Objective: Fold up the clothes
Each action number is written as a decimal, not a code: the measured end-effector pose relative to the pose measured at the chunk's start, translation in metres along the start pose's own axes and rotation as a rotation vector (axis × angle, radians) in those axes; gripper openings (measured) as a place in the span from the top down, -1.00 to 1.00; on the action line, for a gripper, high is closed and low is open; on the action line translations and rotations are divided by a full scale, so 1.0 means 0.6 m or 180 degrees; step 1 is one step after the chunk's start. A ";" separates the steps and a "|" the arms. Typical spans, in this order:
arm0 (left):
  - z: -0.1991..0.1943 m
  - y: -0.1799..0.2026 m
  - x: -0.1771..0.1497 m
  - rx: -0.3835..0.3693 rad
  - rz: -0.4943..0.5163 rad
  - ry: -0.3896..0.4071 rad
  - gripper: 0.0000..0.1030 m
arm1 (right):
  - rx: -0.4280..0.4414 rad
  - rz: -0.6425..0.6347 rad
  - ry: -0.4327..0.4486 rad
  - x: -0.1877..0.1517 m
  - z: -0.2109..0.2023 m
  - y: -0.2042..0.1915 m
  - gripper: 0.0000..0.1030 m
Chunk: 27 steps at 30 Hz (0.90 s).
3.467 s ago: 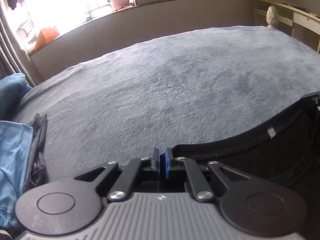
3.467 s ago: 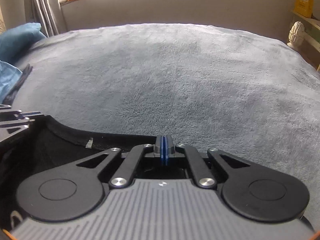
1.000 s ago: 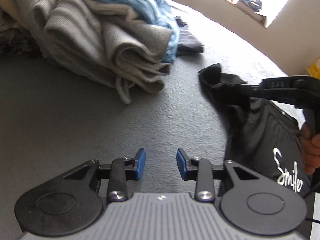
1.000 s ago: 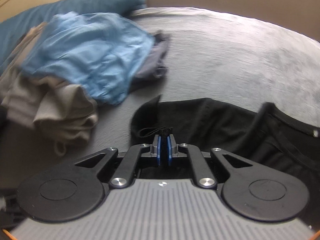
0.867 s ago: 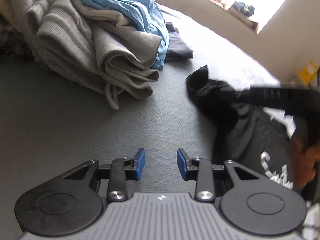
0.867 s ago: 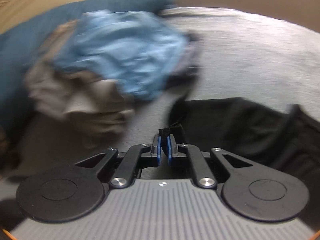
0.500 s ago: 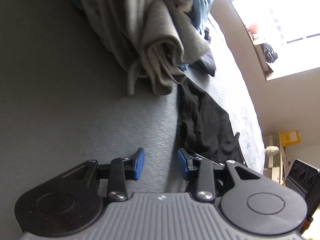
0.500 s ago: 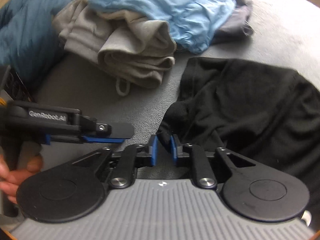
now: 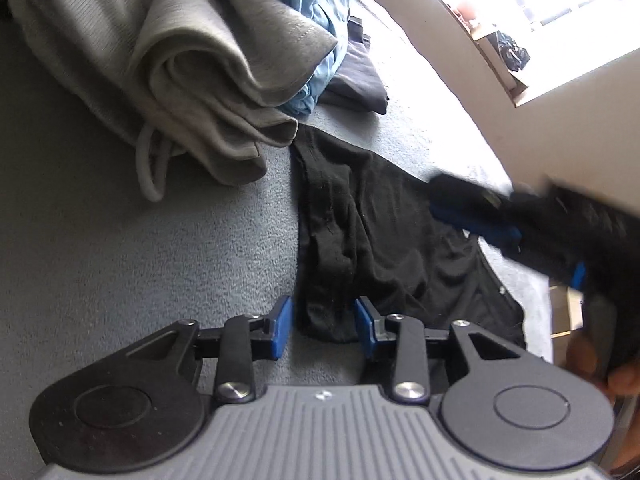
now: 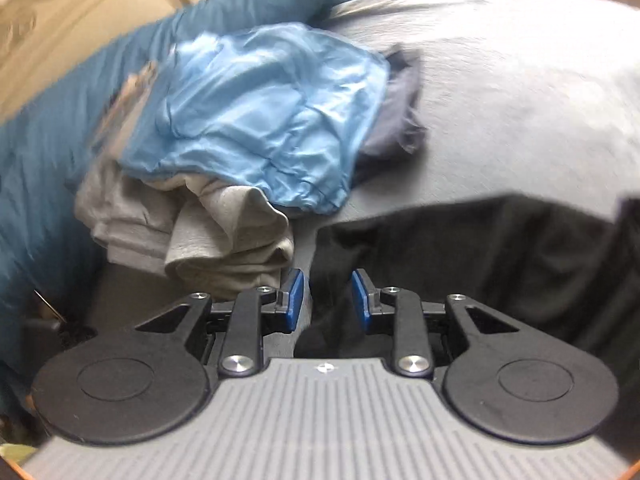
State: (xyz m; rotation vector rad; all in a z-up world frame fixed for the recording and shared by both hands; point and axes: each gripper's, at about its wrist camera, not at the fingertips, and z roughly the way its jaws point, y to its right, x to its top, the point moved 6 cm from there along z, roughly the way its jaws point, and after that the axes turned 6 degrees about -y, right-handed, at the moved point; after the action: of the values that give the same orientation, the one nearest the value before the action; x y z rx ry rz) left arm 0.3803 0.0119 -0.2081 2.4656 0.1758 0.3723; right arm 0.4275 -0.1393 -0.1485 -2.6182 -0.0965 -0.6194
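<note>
So my left hand-held gripper (image 9: 323, 327) is spread wide, blue pads apart, and the bunched end of the black shirt (image 9: 360, 232) sits right in the gap between them. Not pinched at all; whether the pads touch the cloth I can't tell. The shirt lies crumpled on the grey bed cover (image 9: 120, 240), running away from me toward the lit wall under the window (image 9: 560, 8).

My right hand-held gripper (image 10: 327, 300) is wide too, nothing clamped, with the black shirt's edge (image 10: 460, 264) lying between and past its pads. In the left view you can see that same right one (image 9: 476, 216) coming in from the right side over the shirt, pretty blurred, so I can't say if it's touching the fabric.

Just beside the shirt is the heap: a grey sweatshirt (image 9: 192, 64) with its drawstring loop (image 9: 150, 168) hanging onto the cover, a light blue garment (image 10: 256, 120) draped on top, and a dark navy piece (image 10: 396, 120) tucked under that. The grey one's fold sits right next to my right gripper's left pad. There's a teal pillow (image 10: 60, 152) behind the pile.
</note>
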 end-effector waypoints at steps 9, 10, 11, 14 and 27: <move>-0.005 0.008 -0.009 0.0241 0.0112 0.0105 0.56 | -0.0847 -0.1470 -0.0543 0.022 0.127 -0.093 0.50; -0.006 0.009 -0.011 0.0258 0.0125 0.0120 0.56 | -0.0919 -0.1513 -0.0609 0.022 0.140 -0.091 0.50; -0.006 0.011 -0.012 0.0274 0.0134 0.0132 0.56 | -0.0975 -0.1507 -0.0671 0.022 0.152 -0.086 0.50; -0.003 0.011 -0.014 0.0300 0.0133 0.0151 0.55 | -0.0996 -0.1385 -0.0763 0.025 0.173 -0.071 0.50; -0.033 0.017 -0.002 0.0738 0.0378 0.0389 0.88 | -0.0260 0.0312 -0.0074 0.051 0.090 0.019 0.94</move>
State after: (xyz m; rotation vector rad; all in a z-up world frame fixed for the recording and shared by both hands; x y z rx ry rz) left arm 0.3735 0.0148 -0.1871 2.6903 0.1297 0.5836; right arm 0.4788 -0.1272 -0.1829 -2.6903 0.0508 -0.5702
